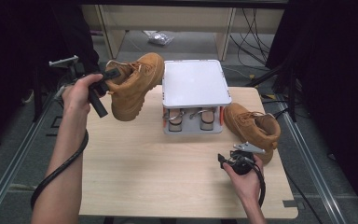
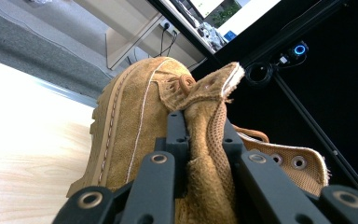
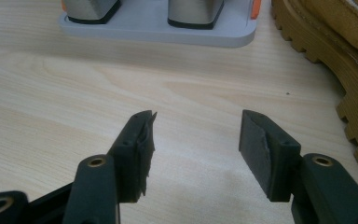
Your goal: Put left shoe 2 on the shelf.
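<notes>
My left gripper (image 1: 113, 75) is shut on the top edge of a tan suede boot (image 1: 135, 86), which hangs off the table at the back left with its toe pointing toward the stand. In the left gripper view the jaws pinch the boot's (image 2: 135, 121) mesh-lined flap (image 2: 209, 140) between them. A second tan boot (image 1: 254, 128) lies on the table at the right, its ridged sole (image 3: 349, 70) close by. My right gripper (image 1: 222, 159) rests low at the front right, just left of that boot, open with nothing between its fingers (image 3: 135, 149).
A grey stand with a white flat top (image 1: 195, 84) sits at the back middle of the wooden table (image 1: 168, 172); its base (image 3: 158, 32) holds two upright pieces. Metal rails run along both table sides. Cables lie on the floor behind.
</notes>
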A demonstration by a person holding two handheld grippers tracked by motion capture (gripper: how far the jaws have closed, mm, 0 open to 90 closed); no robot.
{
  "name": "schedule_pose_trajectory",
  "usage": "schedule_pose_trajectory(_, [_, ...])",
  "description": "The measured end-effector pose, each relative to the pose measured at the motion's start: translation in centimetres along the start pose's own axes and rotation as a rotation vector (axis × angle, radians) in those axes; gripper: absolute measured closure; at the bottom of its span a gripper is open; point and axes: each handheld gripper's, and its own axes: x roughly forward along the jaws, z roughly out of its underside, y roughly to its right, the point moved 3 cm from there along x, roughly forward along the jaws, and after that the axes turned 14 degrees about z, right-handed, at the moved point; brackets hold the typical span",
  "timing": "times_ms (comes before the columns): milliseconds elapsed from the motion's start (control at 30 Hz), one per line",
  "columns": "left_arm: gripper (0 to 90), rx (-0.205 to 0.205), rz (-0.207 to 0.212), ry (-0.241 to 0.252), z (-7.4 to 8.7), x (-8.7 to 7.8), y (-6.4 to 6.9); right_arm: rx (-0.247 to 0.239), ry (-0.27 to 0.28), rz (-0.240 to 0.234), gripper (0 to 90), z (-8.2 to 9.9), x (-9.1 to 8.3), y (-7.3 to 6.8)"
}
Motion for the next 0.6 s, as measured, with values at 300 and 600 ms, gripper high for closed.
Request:
schedule_pose_trajectory(300, [80.0, 0.003, 0.012, -0.004, -0.2, 1.2, 0.6, 0.004, -0.005, -0.003, 45.7, 0.0, 0.1, -0.1])
schedule_pose_trajectory(600, [80.0, 0.002, 0.018, -0.014, -0.3, 2.2, 1.1, 0.001, -0.007, -0.006, 45.7, 0.0, 0.1, -0.1])
